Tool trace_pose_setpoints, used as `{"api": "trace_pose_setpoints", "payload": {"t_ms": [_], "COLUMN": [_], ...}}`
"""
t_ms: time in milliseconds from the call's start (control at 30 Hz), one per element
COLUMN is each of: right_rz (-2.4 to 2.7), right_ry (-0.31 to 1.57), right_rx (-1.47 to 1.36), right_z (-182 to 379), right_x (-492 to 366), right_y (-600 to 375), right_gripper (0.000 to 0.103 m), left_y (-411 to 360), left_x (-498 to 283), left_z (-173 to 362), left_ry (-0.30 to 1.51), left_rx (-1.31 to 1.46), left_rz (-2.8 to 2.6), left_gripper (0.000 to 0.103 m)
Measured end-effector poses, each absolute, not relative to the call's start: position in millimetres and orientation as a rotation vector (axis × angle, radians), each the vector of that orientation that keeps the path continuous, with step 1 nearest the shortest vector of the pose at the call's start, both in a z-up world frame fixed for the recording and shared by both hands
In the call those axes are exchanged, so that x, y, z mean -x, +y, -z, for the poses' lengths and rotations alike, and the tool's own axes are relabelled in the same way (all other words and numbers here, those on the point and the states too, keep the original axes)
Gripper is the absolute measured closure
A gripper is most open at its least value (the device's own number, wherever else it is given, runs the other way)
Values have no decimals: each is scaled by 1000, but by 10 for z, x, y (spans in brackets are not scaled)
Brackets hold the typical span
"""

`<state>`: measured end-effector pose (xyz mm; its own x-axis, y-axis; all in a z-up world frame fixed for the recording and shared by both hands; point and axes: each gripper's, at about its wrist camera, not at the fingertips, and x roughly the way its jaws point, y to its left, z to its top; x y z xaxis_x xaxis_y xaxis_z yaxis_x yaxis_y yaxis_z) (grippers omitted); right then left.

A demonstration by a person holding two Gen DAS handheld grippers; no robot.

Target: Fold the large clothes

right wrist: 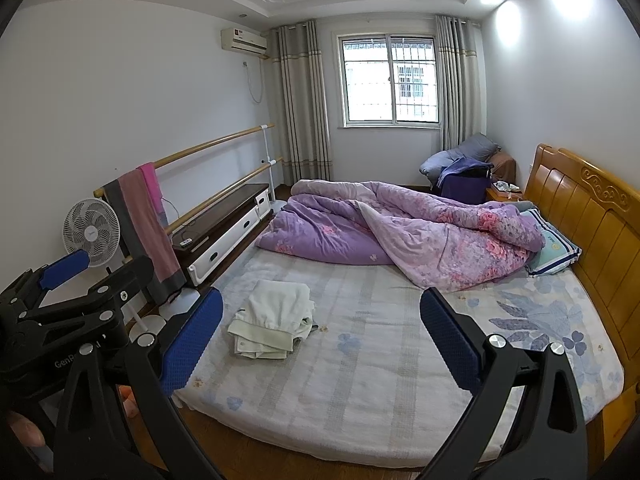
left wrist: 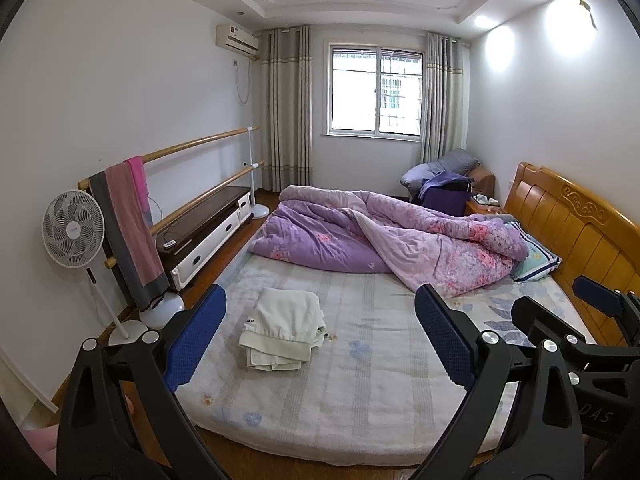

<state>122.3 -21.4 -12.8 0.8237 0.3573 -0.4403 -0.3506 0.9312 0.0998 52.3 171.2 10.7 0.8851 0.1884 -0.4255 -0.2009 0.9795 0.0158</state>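
A white garment [left wrist: 284, 334] lies folded in a small stack on the bed's pale floral sheet [left wrist: 360, 392], near the left front. It also shows in the right wrist view [right wrist: 276, 324]. My left gripper [left wrist: 320, 336] is open and empty, held in the air above the bed's front edge, apart from the garment. My right gripper [right wrist: 320, 336] is open and empty at about the same height. The right gripper also shows at the right edge of the left wrist view [left wrist: 560, 308], and the left gripper at the left edge of the right wrist view [right wrist: 96, 268].
A crumpled purple floral quilt [left wrist: 384, 236] covers the far half of the bed. A pillow [left wrist: 536, 256] lies by the wooden headboard [left wrist: 576, 216]. A fan [left wrist: 74, 228], a wooden rail with towels [left wrist: 128, 220] and a low cabinet [left wrist: 208, 232] stand along the left wall.
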Motion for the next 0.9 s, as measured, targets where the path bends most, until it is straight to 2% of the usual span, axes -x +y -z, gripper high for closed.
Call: {"api": "trace_pose_setpoints", "payload": {"t_ms": [900], "right_rz": [-360], "right_ry": [477], "right_rx": [-28], "right_z": [169], "right_x": [-1244], "right_y": [-344], "right_gripper": [8], "left_y": [1557], "left_x": [-688], "left_z": [-104], "left_ry": [430], "left_rx": [13], "left_rz": [-179], "left_gripper": [8]}}
